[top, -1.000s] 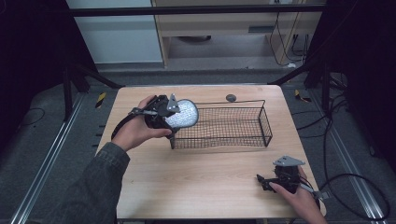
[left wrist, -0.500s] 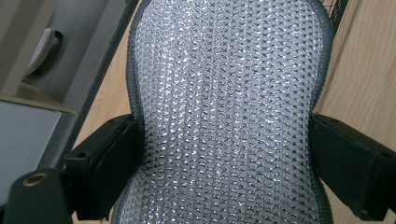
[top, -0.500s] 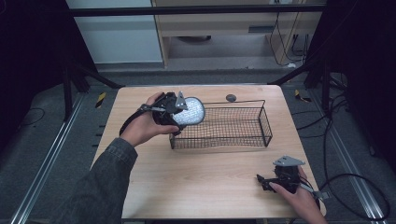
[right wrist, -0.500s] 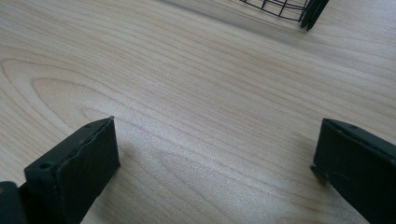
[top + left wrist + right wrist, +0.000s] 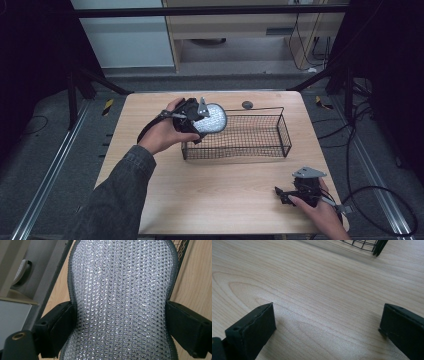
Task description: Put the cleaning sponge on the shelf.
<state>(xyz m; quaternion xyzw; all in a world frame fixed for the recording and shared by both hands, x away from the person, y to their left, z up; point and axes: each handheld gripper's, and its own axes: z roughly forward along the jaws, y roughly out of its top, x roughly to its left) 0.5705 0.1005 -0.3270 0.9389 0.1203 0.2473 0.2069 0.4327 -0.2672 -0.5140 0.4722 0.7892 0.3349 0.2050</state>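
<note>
Even overhead light brightens the table, surroundings fall dark, and close views look slightly soft.

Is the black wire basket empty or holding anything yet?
Empty: the black wire basket shows bare mesh; the silvery sparkly pad sits above its left end, clamped in the left gripper.

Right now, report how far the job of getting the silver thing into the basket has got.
Done: the left tongs have gripped the sparkly silver pad and raised it to the wire basket's left end. In hand: carrying it over the rim. Left: lowering and releasing. The right tongs rest open on the table.
</note>
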